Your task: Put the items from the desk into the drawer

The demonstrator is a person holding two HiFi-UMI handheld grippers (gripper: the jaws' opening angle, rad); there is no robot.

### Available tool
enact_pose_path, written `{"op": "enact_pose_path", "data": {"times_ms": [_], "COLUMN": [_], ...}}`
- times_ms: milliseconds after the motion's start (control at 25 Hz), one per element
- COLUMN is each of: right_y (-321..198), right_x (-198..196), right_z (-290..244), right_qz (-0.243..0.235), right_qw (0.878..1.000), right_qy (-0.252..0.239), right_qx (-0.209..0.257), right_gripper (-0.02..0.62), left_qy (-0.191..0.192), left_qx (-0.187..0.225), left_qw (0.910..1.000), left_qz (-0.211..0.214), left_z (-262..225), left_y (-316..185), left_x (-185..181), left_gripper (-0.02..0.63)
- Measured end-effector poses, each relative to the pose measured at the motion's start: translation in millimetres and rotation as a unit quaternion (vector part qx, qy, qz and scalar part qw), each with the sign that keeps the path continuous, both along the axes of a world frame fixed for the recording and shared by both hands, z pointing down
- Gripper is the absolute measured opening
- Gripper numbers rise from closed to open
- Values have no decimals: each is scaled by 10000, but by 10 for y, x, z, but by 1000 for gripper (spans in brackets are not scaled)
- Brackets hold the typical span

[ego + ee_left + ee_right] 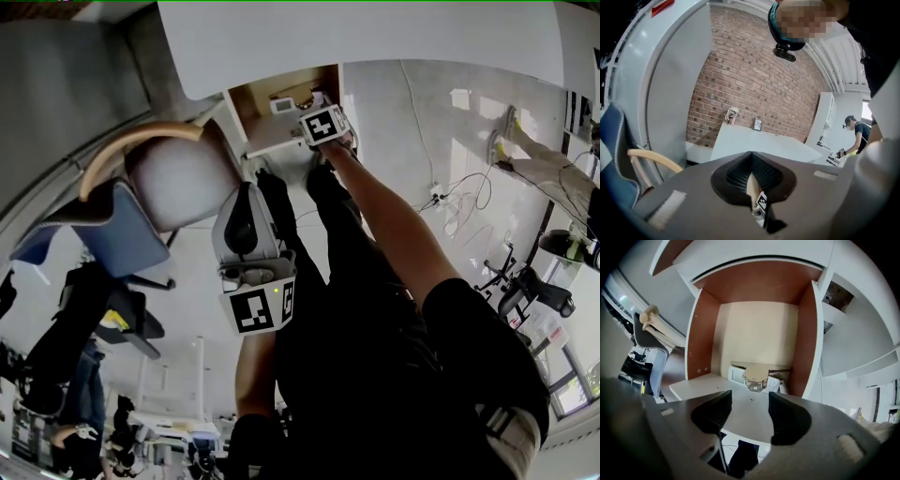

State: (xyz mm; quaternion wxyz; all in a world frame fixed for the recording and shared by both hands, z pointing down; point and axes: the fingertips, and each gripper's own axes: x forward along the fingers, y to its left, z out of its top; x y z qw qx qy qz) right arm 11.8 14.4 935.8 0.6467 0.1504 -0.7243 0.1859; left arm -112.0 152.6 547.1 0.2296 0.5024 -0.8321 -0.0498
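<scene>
Head view: the right gripper (322,112) hangs over the open drawer (281,142), and the left gripper (247,193) is well short of it.

Left gripper view: jaws together, empty.

Right gripper view: jaws apart, empty. A metal clip (757,376) and a white device (736,375) lie inside the drawer by its front panel, just beyond the gripper.

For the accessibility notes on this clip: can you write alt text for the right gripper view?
The right gripper hangs with its jaws apart and empty over an open drawer with reddish-brown sides and a pale bottom. Near the drawer's front panel lie a metal clip and a small white device.
</scene>
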Motion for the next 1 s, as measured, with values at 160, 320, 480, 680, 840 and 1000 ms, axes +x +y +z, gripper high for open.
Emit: {"op": "enact_pose_path", "data": {"times_ms": [160,320,480,680,840,1000], "right_y": [27,128,241,240,27,-3], "right_x": [33,225,14,-101,-113,-47], "right_z": [-257,-520,-850,-1467,-2063,-2698], "right_qz": [14,235,411,432,263,429], "right_qw": [9997,9996,9934,9827,9728,9585], "right_qy": [-235,-108,-1033,-1795,-2253,-2762], "right_qx": [63,-62,-282,-163,471,563], "right_gripper": [181,60,5,3,3,3], "left_qy": [-95,-181,-242,-308,-399,-471], "left_qx": [74,174,310,433,571,706], "left_qw": [9999,9997,9992,9985,9973,9959], "left_qz": [30,35,33,123,243,318], "left_z": [-165,-335,-529,-801,-1036,-1230], "left_y": [51,110,161,214,187,179], "left_x": [100,185,266,380,446,497], "left_gripper": [14,14,14,14,14,14]}}
